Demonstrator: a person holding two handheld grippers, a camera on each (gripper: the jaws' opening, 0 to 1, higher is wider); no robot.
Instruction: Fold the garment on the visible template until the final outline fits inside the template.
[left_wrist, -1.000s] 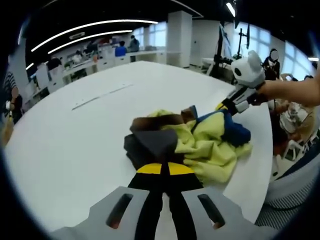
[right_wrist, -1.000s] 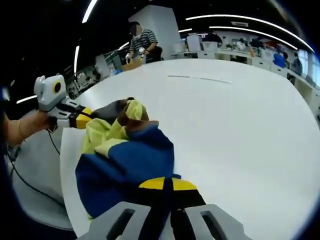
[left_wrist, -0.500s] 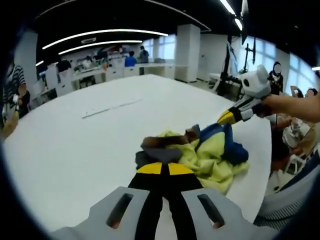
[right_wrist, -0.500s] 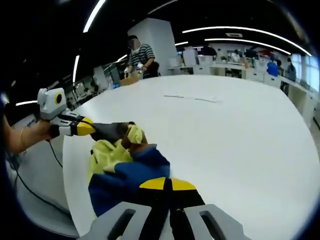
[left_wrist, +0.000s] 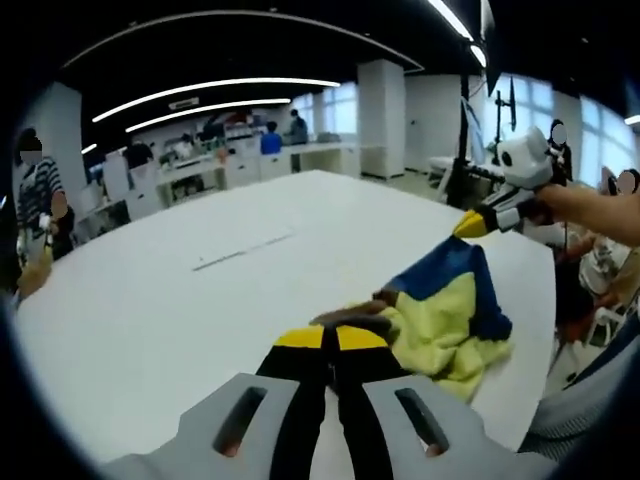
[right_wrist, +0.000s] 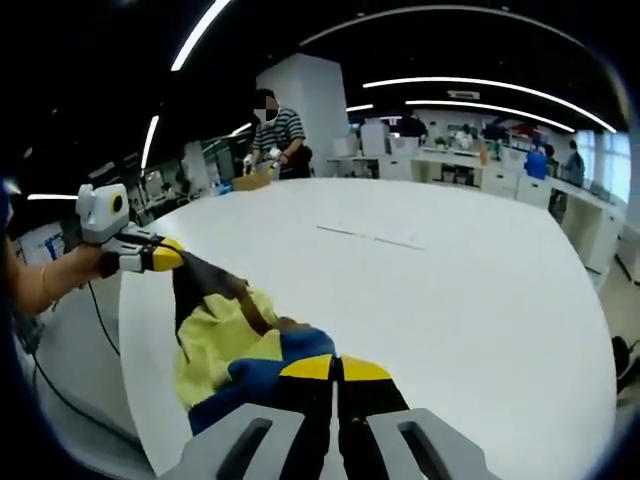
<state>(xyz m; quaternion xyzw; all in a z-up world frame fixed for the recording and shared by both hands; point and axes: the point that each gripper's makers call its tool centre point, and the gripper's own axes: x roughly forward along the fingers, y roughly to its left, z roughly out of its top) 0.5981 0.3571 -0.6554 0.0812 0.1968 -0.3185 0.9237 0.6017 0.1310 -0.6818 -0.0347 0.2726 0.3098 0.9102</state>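
A yellow, blue and dark brown garment (left_wrist: 440, 315) hangs stretched between my two grippers above the white round table (left_wrist: 150, 310). In the left gripper view my left gripper (left_wrist: 330, 336) is shut on the garment's dark brown end. My right gripper (left_wrist: 468, 224) is raised at the right, holding the blue corner. In the right gripper view my right gripper (right_wrist: 335, 366) is shut on the blue cloth. The garment (right_wrist: 225, 345) runs left to the left gripper (right_wrist: 172, 255), which pinches its dark end. A thin line mark (left_wrist: 245, 250) lies on the table further out.
The table's edge (left_wrist: 535, 330) curves close behind the garment. A person in a striped shirt (right_wrist: 272, 130) stands at the far side beside a cardboard box (right_wrist: 250, 180). Desks and people (right_wrist: 470, 110) line the room behind. A black stand (left_wrist: 465, 140) rises beyond the table.
Both grippers have risen and drawn apart. The bunched garment has been pulled off its heap and stretched between them, with more yellow cloth spread open.
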